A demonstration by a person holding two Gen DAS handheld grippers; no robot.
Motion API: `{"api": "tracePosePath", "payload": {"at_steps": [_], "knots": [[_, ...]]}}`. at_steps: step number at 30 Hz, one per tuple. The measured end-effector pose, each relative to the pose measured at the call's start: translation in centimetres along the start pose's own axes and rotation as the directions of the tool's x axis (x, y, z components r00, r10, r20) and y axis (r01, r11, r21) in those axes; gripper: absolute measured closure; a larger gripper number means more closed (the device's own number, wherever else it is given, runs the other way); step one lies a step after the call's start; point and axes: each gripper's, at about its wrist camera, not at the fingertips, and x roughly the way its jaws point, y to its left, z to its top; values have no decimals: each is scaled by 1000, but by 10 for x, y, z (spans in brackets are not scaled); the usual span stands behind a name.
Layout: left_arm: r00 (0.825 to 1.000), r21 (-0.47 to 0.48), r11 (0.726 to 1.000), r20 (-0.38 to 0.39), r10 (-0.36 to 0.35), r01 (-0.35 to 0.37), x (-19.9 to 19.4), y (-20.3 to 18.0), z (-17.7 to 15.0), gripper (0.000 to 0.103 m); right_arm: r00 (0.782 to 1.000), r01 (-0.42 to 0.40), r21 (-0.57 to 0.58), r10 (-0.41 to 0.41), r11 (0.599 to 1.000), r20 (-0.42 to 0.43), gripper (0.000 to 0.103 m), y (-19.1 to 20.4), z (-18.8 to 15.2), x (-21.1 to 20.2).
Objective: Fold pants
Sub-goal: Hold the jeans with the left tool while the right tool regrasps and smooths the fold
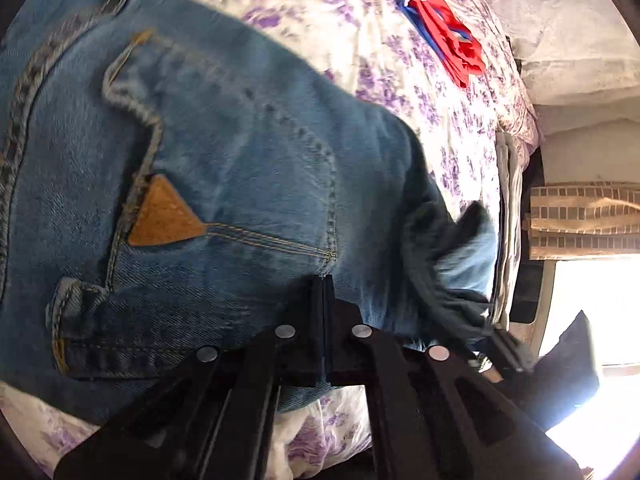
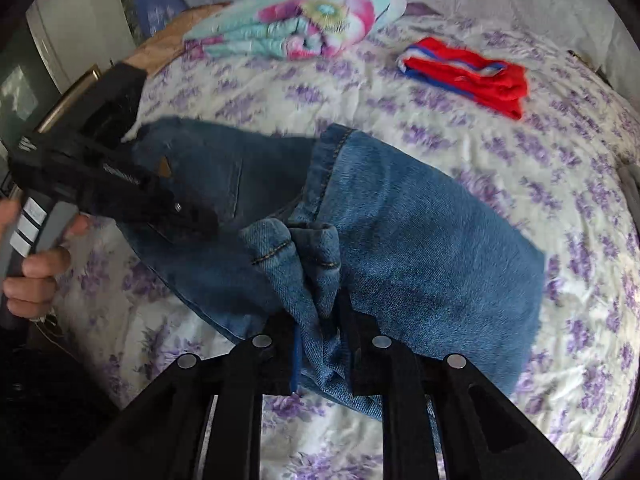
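Observation:
Blue jeans [image 1: 240, 168] lie on a bed with a white sheet printed with purple flowers [image 1: 400, 60]. In the left wrist view the back pocket with a tan triangular patch [image 1: 162, 216] fills the frame. My left gripper [image 1: 323, 284] is shut, its tips pressed on the denim below the pocket. In the right wrist view the jeans [image 2: 420, 240] are partly folded, the leg hems [image 2: 296, 248] bunched. My right gripper [image 2: 320, 312] is shut on the bunched hems. The left gripper [image 2: 200, 220] shows at left, held by a hand.
A folded red and blue garment [image 2: 468, 74] lies at the far right of the bed, also in the left wrist view [image 1: 440, 28]. A folded floral blanket [image 2: 304, 24] lies at the head of the bed. The bed edge and a bright window [image 1: 592, 312] are at right.

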Motion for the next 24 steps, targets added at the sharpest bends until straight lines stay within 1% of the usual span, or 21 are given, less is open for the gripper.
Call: {"api": "tracePosePath", "payload": {"at_steps": [1, 2, 4, 5, 6, 7, 8, 9, 10, 11, 12, 13, 14, 15, 17, 18, 19, 20, 22, 23, 24], "knots": [[1000, -8, 1000, 7, -25, 25, 1, 6, 0, 102, 1000, 8, -4, -8, 1000, 7, 81, 3, -2, 6], [999, 0, 1000, 11, -32, 32, 0, 5, -1, 102, 1000, -1, -7, 1, 1000, 17, 74, 6, -1, 3], [1000, 35, 999, 14, -6, 5, -2, 3, 0, 102, 998, -54, -8, 53, 999, -17, 59, 8, 3, -3], [1000, 46, 999, 15, 4, -4, -4, 4, 0, 102, 998, -54, -6, 54, 999, -35, 59, 10, 5, -8], [1000, 46, 999, 14, 4, -5, -6, 5, 1, 102, 996, -75, 3, 75, 997, -52, 58, 11, 7, -15], [1000, 42, 999, 11, 0, -1, -9, 9, 1, 102, 990, -130, 21, 131, 991, -56, 58, 12, 9, -26], [1000, 39, 999, 8, -1, 1, -3, 9, 2, 102, 982, -184, 35, 186, 982, -38, 58, 10, 9, -39], [1000, 42, 999, 5, 0, 0, -1, 8, 3, 102, 975, -222, 34, 223, 974, -6, 58, 10, 12, -55], [1000, 47, 999, 4, 2, -3, 0, 8, 3, 102, 973, -231, 25, 230, 973, 31, 58, 9, 15, -69], [1000, 52, 999, 4, 5, -5, 2, 4, 4, 102, 974, -222, 20, 221, 975, 58, 59, 7, 17, -79], [1000, 56, 998, 5, 8, -8, 2, 5, 4, 102, 979, -195, 20, 193, 981, 72, 60, 4, 20, -83], [1000, 58, 998, 5, 8, -9, 1, 6, 3, 102, 985, -160, 20, 158, 987, 75, 78, 0, 24, -81], [1000, 58, 998, 4, 11, -11, 2, 5, 3, 102, 987, -151, 31, 149, 988, 61, 96, -4, 25, -72], [1000, 57, 998, 2, 12, -12, 2, 6, 4, 102, 985, -170, 54, 169, 984, 35, 97, -9, 26, -58], [1000, 57, 998, -1, 17, -17, 3, 5, 5, 102, 970, -234, 100, 239, 967, -44, 97, -11, 19, -20], [1000, 59, 998, -2, 20, -20, 2, 5, 5, 102, 962, -246, 104, 256, 964, -97, 97, -7, 13, -1], [1000, 61, 998, -4, 25, -25, 3, 5, 5, 102, 966, -232, 90, 240, 969, -93, 97, -2, 7, 7], [999, 61, 998, -2, 34, -34, 4, 3, 4, 102, 970, -221, 85, 228, 971, -83, 97, 0, 10, 5], [999, 75, 996, -2, 43, -43, 3, 0, 5, 102, 967, -221, 98, 231, 970, -110, 95, 0, 20, -5], [999, 80, 996, 0, 47, -47, 2, -1, 4, 102, 969, -226, 93, 234, 970, -81, 95, 0, 27, -17], [999, 83, 995, 2, 51, -51, 0, -3, 4, 102, 976, -208, 73, 212, 975, -45, 95, 0, 34, -29]]}}
